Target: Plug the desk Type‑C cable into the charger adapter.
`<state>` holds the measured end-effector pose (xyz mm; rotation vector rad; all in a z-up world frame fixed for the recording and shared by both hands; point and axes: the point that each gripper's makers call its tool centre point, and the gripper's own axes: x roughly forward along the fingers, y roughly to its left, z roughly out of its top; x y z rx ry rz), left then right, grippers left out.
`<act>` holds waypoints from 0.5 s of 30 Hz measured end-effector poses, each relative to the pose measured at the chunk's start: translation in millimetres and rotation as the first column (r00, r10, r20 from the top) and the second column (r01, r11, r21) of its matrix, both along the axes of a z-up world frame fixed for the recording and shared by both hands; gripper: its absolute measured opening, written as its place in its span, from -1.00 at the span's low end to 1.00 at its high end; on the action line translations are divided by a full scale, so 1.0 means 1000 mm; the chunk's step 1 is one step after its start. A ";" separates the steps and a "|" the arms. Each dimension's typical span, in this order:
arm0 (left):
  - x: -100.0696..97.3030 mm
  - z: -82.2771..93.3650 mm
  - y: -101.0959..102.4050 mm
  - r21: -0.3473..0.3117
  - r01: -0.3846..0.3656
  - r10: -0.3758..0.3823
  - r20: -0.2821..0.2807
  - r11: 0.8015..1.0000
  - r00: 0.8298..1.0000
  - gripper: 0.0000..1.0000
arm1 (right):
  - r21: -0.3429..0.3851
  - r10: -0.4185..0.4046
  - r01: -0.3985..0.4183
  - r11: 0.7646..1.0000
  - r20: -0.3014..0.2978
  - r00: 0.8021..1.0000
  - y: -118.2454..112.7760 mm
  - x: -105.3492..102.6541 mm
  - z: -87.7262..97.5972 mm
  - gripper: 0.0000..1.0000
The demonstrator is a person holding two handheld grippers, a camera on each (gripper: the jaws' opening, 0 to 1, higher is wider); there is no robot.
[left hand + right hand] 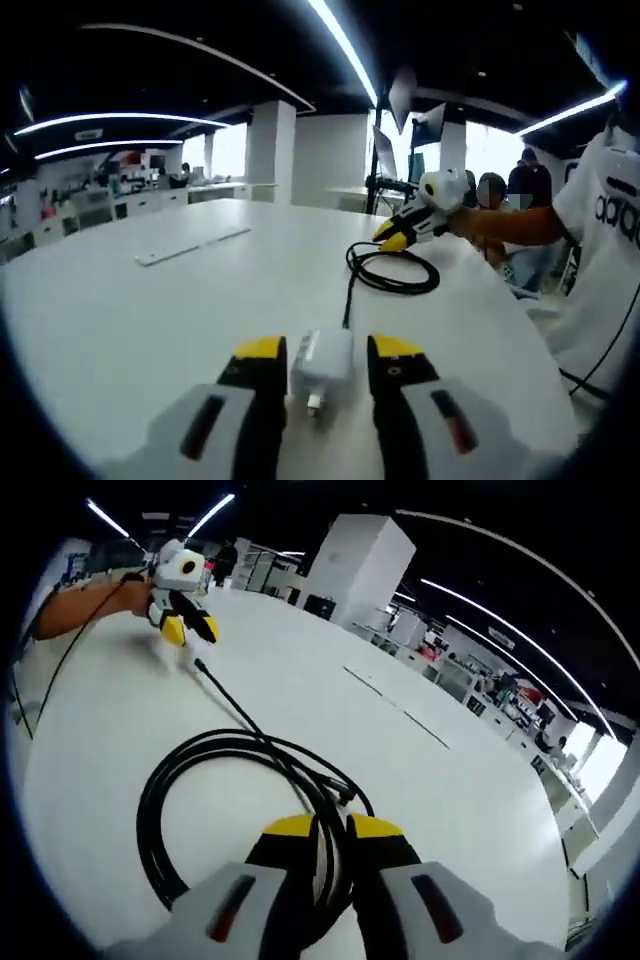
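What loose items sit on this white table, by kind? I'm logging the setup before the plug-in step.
Charger adapter, white, between the left gripper's jaws: 1
Type-C cable, black, coiled, under the right gripper's jaws: 1
Flat white strip farther back on the table: 1
Total: 3

Charger adapter point(322, 365) before coiled cable point(393, 270).

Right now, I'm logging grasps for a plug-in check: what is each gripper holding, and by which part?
The left gripper brackets the white charger adapter by its sides; the right gripper pinches the coiled black cable on the loop's near side.
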<state>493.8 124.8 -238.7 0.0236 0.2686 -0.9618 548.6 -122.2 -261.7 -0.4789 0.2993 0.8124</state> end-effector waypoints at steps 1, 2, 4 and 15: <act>-0.001 0.001 0.003 -0.003 -0.015 0.016 0.010 1.000 1.000 -0.38 | 0.031 0.004 -0.004 1.000 0.005 1.000 0.002 -0.003 0.003 -0.75; -0.005 0.002 0.004 -0.005 -0.020 0.021 0.017 1.000 1.000 -0.35 | 0.058 0.000 -0.001 0.998 0.009 1.000 0.003 -0.006 0.005 -0.74; -0.010 0.000 0.003 -0.004 -0.030 0.030 0.017 1.000 0.999 -0.29 | 0.099 0.020 -0.022 0.995 0.015 1.000 0.007 -0.010 0.007 -0.69; -0.016 -0.007 0.019 -0.012 -0.144 0.145 0.040 0.989 0.989 0.08 | 0.204 0.050 -0.055 0.977 0.029 0.998 0.021 -0.029 0.005 -0.50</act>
